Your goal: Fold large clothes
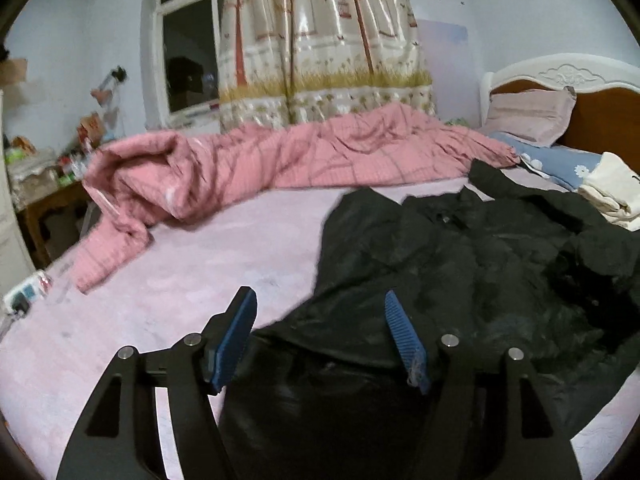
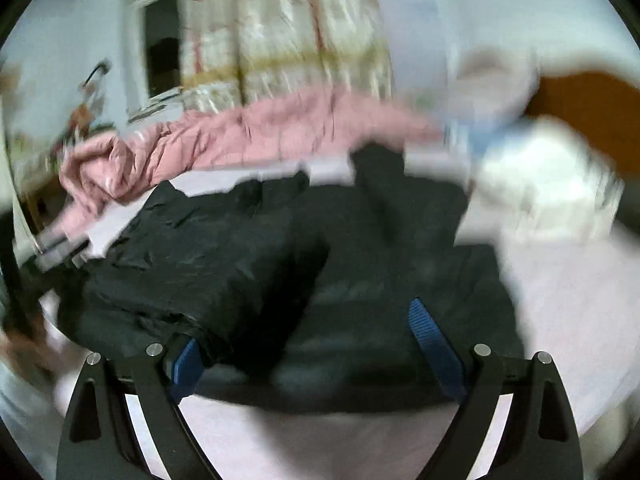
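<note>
Left wrist view: low over the near edge of the bed, facing across it toward the window and curtain, close above the black garment. Right wrist view: similarly low and close, further right, same facing, heavily blurred. Shared by both: garment, pink quilt, curtain, headboard.

Dim, cool indoor light; the window is dark. Left view is fairly sharp — glare streaks the curtain. Right view is heavily motion-blurred — both bend and darken at the edges.
</note>
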{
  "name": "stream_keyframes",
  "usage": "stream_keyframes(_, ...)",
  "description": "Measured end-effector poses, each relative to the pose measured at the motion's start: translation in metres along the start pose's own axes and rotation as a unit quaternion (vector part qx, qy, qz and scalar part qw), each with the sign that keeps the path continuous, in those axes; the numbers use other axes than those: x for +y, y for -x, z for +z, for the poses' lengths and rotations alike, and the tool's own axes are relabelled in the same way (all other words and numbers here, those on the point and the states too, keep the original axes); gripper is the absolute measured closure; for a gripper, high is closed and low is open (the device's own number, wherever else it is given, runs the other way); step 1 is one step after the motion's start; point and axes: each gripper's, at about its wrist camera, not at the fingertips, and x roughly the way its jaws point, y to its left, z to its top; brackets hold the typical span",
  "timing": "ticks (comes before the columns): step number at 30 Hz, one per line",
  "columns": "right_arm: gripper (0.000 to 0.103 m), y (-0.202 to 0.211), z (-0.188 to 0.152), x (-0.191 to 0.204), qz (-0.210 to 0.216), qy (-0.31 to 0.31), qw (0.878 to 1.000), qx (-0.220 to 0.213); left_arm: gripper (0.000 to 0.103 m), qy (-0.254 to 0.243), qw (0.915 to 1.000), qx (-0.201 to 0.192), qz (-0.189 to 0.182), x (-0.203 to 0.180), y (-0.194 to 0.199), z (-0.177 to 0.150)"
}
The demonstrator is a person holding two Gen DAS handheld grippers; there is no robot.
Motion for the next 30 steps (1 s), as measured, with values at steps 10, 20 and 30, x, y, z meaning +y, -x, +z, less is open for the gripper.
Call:
stream_keyframes(10, 0.010, 0.008, -0.044, 0.096, -0.163, 0.319, 0.926, -0.118, 0.052, 0.010, 0.9970, 0.068, -0.036, -0.017, -0.032, -0.007)
stream_keyframes(20, 0.010, 0.002, -0.039, 0.170, -0.071, 0.362, 0.917, -0.150, 0.052, 0.034, 0.9960, 0.071, -0.041, -0.011, -0.030, -0.009)
stream_keyframes(30, 0.087, -0.047, -0.019, 0.176, -0.117, 0.351, 0.923, -0.106, 0.052, 0.045, 0.9954, 0.073, -0.043, -0.007, -0.031, -0.008)
